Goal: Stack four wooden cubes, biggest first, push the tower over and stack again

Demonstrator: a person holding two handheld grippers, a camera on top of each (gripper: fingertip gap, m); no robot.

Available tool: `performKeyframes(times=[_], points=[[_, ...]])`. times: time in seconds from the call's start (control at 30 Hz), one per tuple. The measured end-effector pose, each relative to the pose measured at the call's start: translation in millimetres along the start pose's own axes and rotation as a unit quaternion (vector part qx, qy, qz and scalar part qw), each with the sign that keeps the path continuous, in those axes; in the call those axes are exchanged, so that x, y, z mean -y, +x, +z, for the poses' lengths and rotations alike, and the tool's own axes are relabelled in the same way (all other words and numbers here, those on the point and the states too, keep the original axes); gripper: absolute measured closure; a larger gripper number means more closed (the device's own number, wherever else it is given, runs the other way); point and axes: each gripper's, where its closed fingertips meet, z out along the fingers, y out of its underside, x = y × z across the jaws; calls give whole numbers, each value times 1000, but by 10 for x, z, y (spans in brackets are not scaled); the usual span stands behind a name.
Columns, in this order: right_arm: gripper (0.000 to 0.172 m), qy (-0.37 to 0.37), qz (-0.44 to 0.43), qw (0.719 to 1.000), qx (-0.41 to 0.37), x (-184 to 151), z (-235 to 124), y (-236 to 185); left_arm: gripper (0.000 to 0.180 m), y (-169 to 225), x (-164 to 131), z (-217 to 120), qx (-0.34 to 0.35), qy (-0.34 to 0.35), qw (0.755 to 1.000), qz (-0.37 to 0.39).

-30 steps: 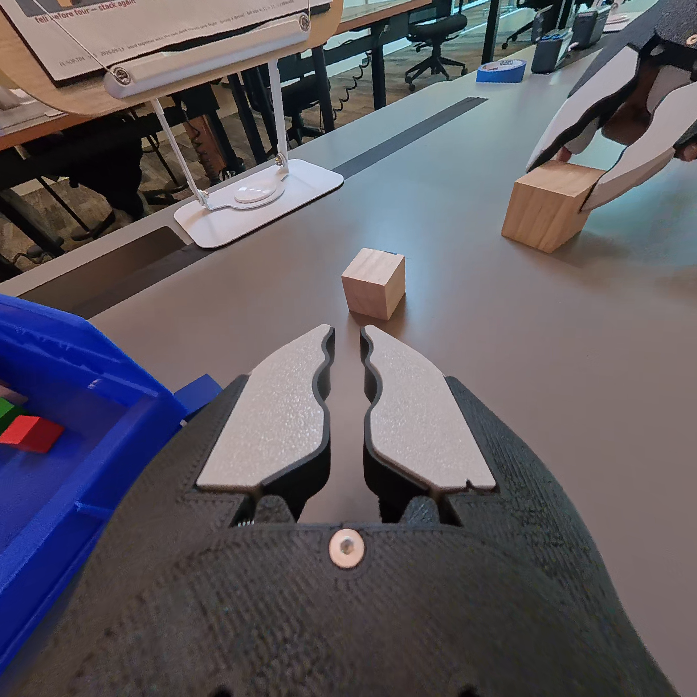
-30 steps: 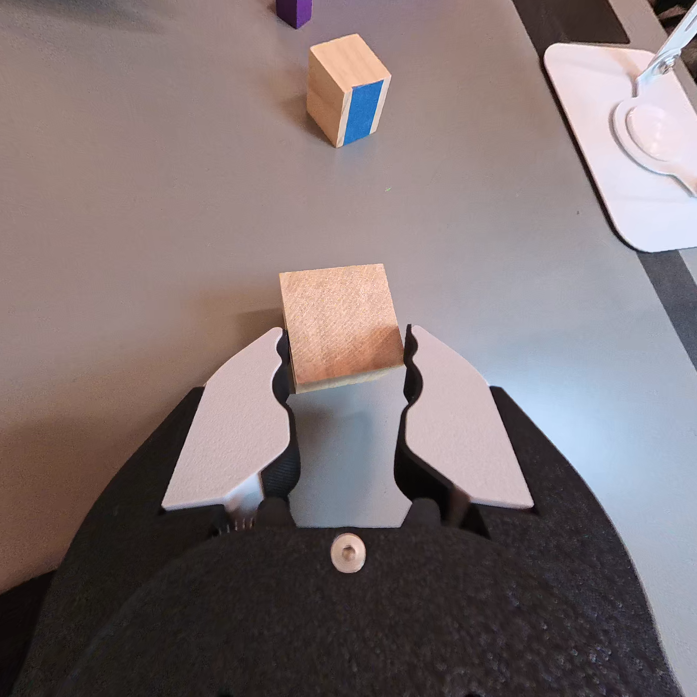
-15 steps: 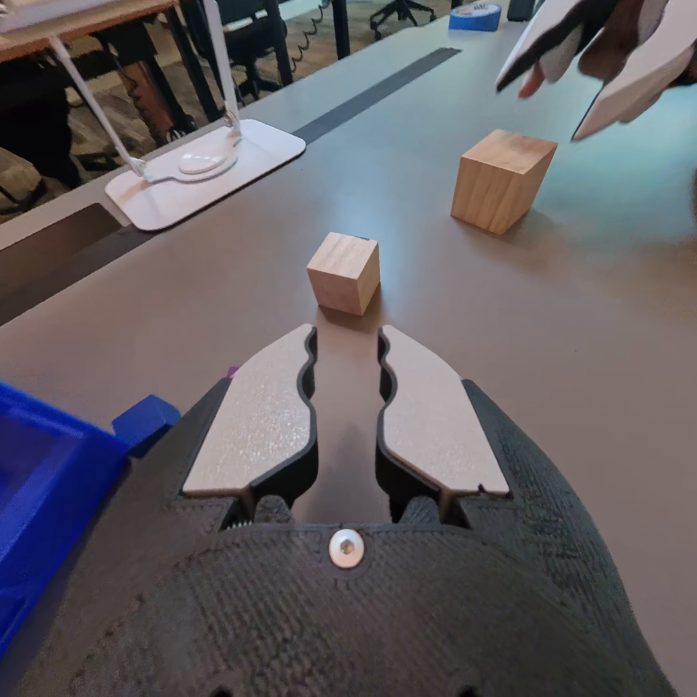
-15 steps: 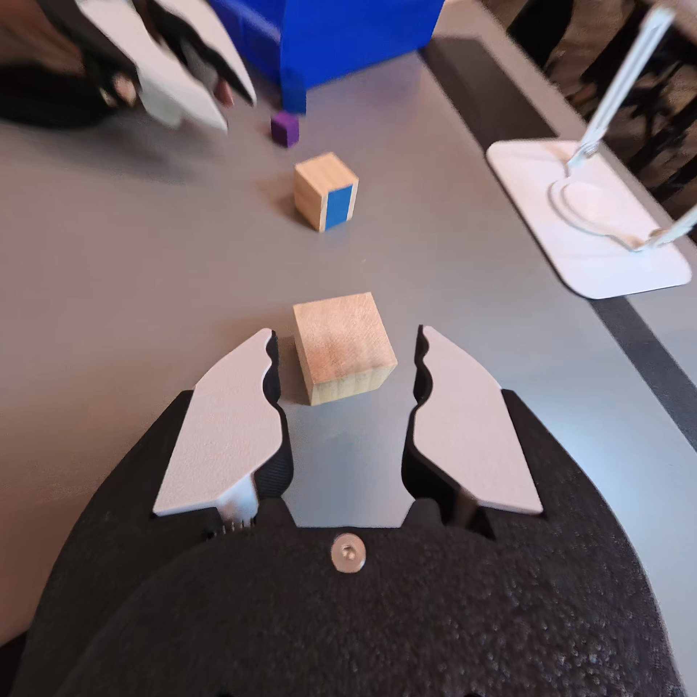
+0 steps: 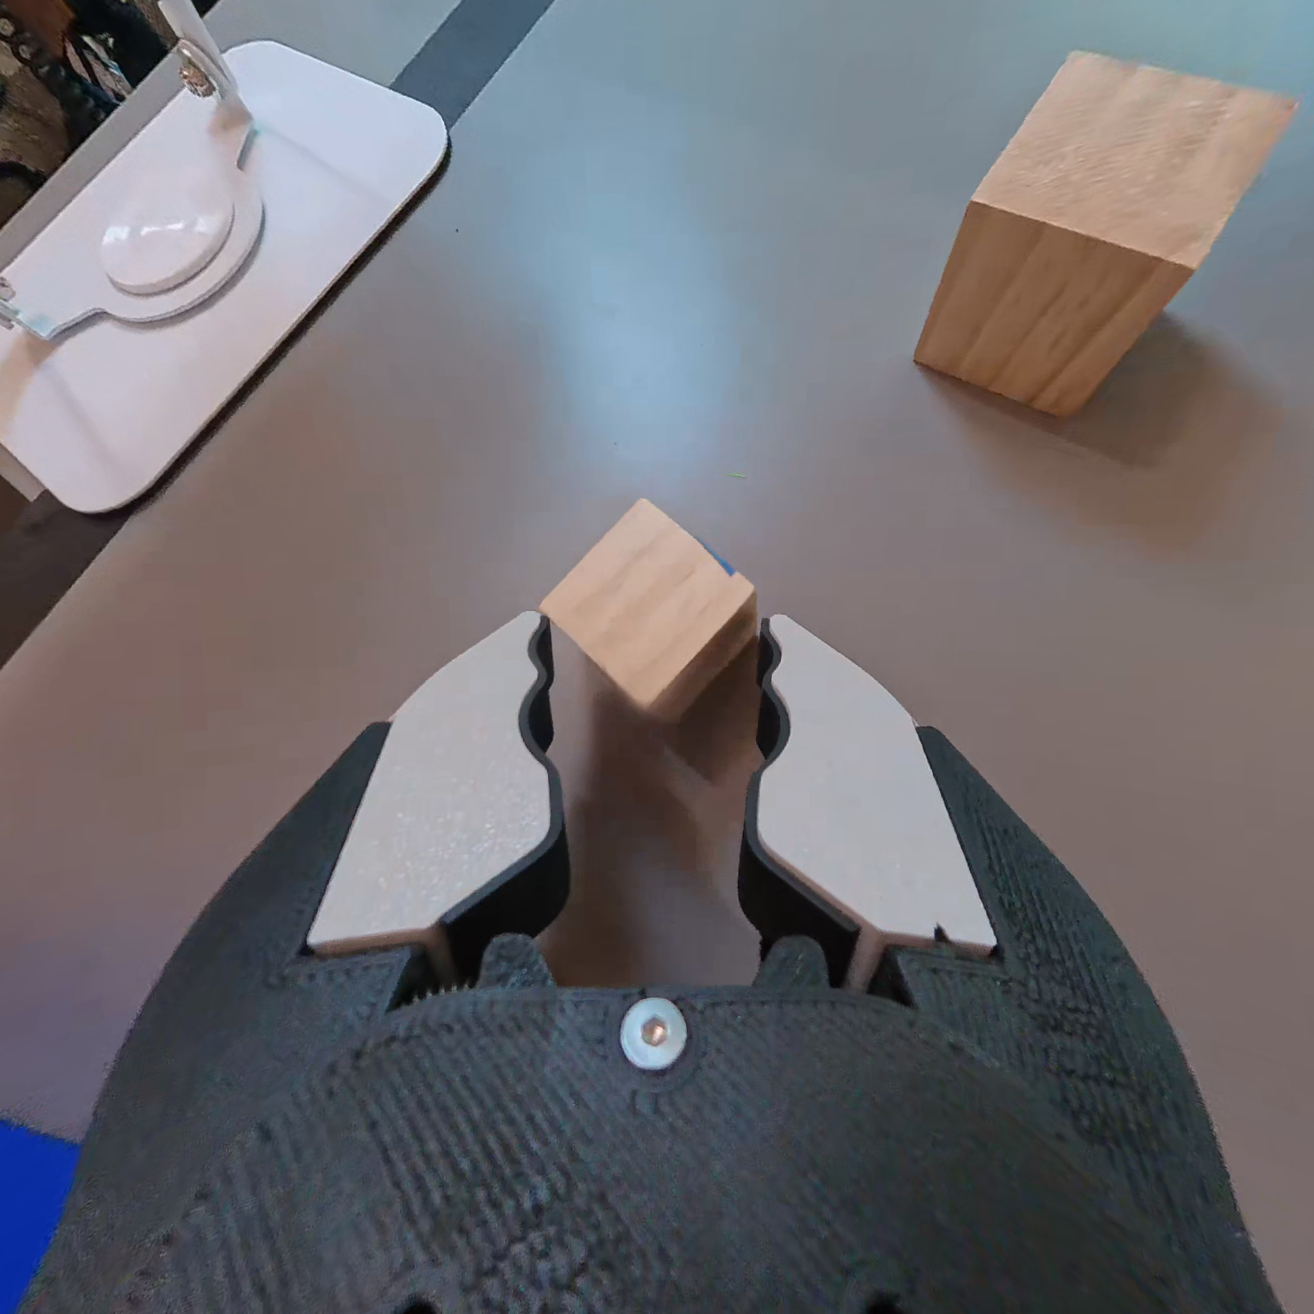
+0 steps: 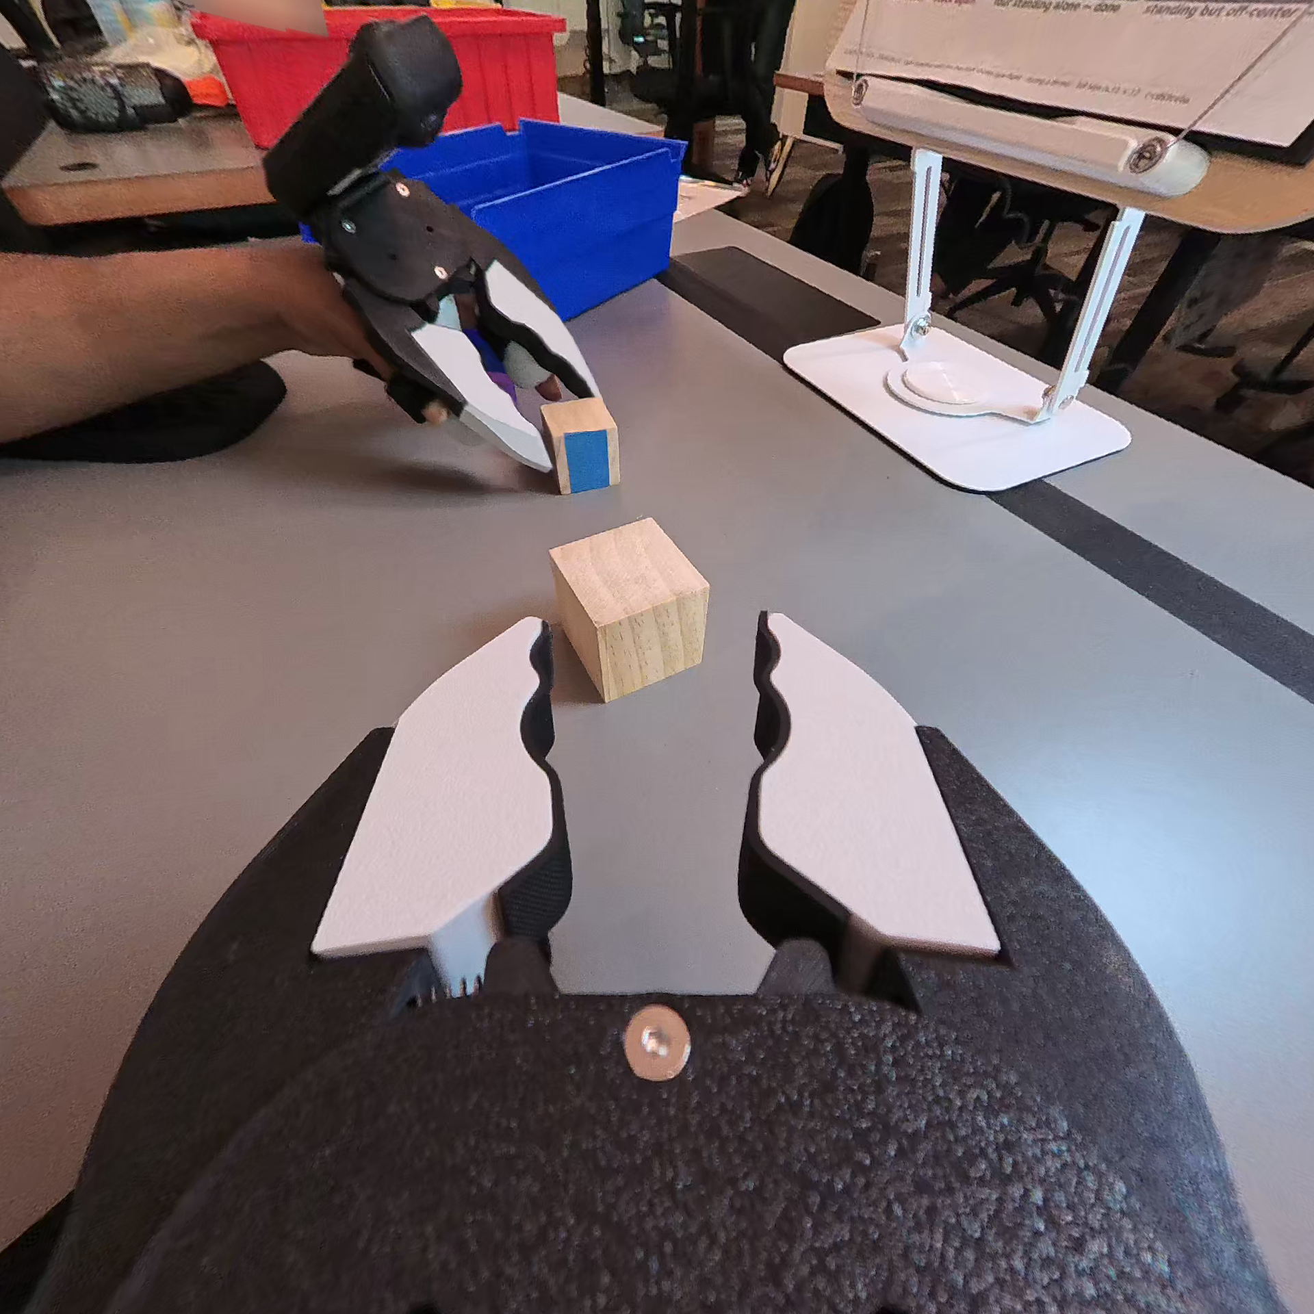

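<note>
Bright even daylight, bluish glare on the table (image 5: 640, 298), soft shadows, wide-angle edge distortion

Two wooden cubes (image 6: 629, 604) (image 6: 579, 444) apart on table (image 6: 213, 604)

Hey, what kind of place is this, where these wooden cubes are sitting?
Probably an office or lab: a long grey table, blue storage bin, red bin and a white document stand.

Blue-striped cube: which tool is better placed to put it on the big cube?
Left. The left tool is open with the blue-striped cube between its fingertips. The right tool is open in front of the big cube, not the striped one.
</note>
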Motion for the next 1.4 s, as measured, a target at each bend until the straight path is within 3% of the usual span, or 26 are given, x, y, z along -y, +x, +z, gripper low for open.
performKeyframes(times=[0.27,0.6,0.8,0.9,1.07,1.23,1.4], points=[[119,-16,-13,1000,5,-44,82,-63,121,5,-11,131,-5,-10,1000,-12],[121,-25,-26,999,4,-54,105,-85,122,15,-50,-37,-28,-25,999,33],[123,-36,-28,999,5,-100,121,-90,112,65,-55,88,-103,-22,991,82],[125,-36,-28,999,5,-104,119,-90,126,49,-26,168,-100,-15,990,97],[127,-39,-20,999,9,-108,113,-93,134,197,209,107,-98,27,991,87],[127,-40,-24,999,10,-100,124,-113,134,559,759,-66,-131,83,985,79],[126,-44,-29,999,9,-113,134,-123,134,852,1144,60,-150,118,977,90]])
